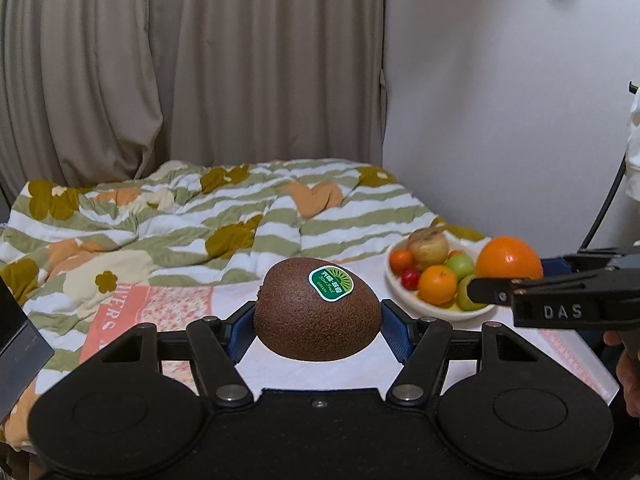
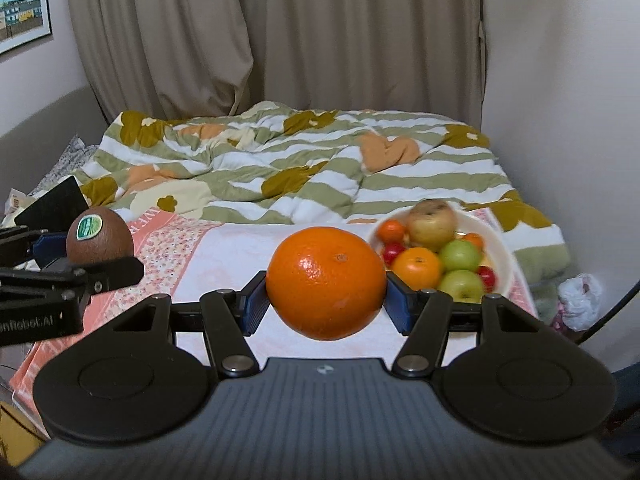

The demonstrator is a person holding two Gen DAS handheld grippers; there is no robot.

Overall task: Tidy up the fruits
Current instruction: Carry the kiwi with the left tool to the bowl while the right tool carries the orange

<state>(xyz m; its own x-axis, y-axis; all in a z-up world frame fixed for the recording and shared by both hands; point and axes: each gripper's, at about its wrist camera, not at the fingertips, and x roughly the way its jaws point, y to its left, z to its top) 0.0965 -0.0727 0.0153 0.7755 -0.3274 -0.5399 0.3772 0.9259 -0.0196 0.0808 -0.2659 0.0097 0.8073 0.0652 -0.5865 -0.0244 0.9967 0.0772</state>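
Kiwi [image 1: 317,312] sticker [image 1: 331,283] reads "GREEN" (right gripper [image 1: 486,292]: "DAS").

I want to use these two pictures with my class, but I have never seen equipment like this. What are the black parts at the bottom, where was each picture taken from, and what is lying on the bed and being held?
There is no robot here: a person holds a hand tool in each hand, each with a two-fingered claw and a camera looking along its fingers. The black parts are the tool itself.

One picture comes from the left claw, which is shut on a brown kiwi with a green sticker. The other comes from the right claw, shut on a large orange. Each claw shows at the edge of the other's picture.

Ahead, on a bed with a striped flowered quilt, stands a white bowl of small fruit, green, orange and red.
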